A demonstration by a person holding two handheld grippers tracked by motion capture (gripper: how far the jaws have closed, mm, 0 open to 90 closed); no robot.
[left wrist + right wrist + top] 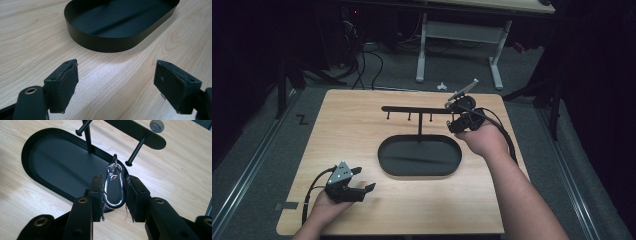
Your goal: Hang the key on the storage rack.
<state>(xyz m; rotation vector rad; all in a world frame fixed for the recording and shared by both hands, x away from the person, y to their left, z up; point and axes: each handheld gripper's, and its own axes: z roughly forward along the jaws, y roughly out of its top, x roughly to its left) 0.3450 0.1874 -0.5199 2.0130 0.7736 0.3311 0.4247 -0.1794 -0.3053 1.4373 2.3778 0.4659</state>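
Black claw (362, 180) w/ grey plate, brass-ringed screw holes, trailing black cable.

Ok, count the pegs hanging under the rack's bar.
3 in the high view, in a row under the bar: left peg, middle peg, right peg. The right gripper covers the bar's right end and may hide another.
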